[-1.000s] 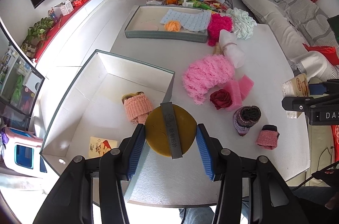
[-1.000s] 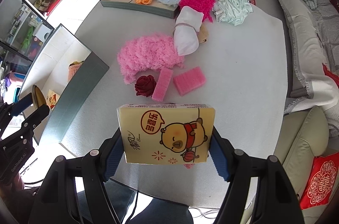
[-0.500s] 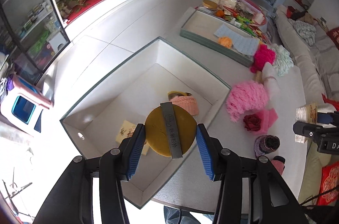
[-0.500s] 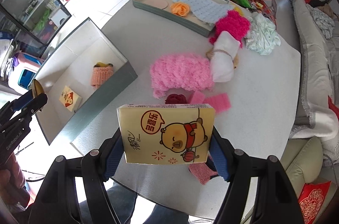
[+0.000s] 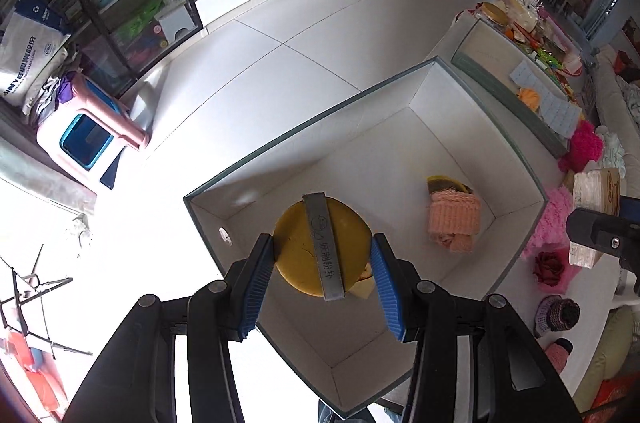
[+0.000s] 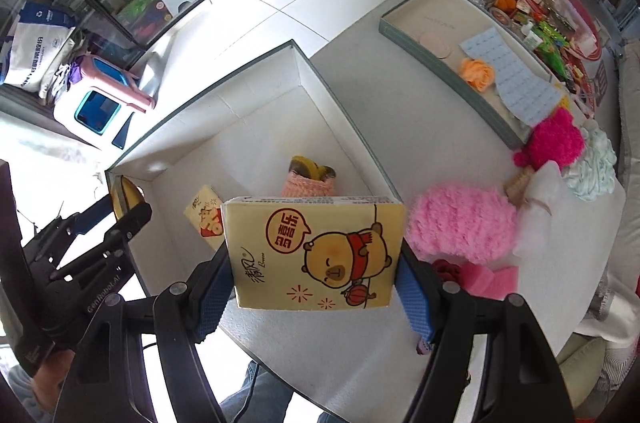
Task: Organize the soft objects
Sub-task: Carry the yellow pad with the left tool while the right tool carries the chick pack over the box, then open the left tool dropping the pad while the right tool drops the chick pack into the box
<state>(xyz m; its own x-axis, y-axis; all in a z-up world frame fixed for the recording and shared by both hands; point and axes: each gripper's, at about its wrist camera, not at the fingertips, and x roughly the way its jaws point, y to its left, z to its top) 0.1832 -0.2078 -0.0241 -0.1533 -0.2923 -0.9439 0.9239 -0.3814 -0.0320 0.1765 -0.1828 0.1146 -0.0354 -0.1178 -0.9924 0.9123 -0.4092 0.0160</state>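
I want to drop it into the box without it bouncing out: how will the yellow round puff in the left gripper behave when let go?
The yellow puff looks like a thin, soft disc, so probably light and unlikely to bounce. Held on edge by the left gripper, it may flop flat rather than roll. It hangs over the white box, so it should land inside.
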